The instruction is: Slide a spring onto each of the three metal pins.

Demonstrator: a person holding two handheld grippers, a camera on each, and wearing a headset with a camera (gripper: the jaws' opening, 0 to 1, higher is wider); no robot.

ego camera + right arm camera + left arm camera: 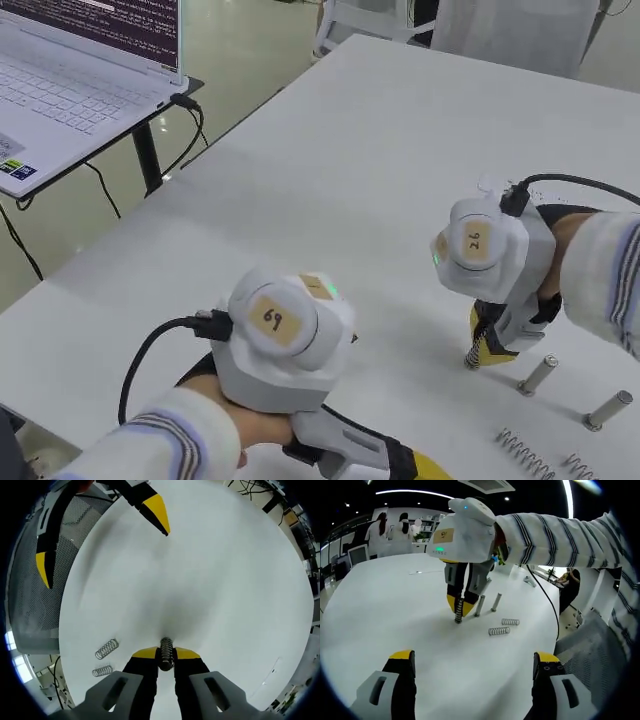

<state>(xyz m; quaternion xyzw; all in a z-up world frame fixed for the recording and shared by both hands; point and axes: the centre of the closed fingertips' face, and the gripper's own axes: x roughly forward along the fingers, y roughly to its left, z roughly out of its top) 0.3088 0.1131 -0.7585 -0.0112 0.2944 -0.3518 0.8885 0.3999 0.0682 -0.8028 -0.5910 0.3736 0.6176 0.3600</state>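
My right gripper (483, 350) (166, 656) points down at the white table (380, 180) and is shut on a spring (166, 649) (458, 611). That spring stands upright at the leftmost pin's place, and it hides the pin inside. Two bare metal pins (537, 375) (608, 410) stand just to its right, seen also as pins (479, 606) (496, 602). Two loose springs (525, 452) (510, 622) (499, 630) (106, 648) lie flat near them. My left gripper (475, 667) is open and holds nothing. It hovers low, aimed at the right gripper from a short distance.
An open laptop (80, 80) sits on a dark stand past the table's left edge, with cables hanging below. A chair (500, 30) stands at the far side. A mesh chair (600, 650) is close to the table edge. People stand far off in the room.
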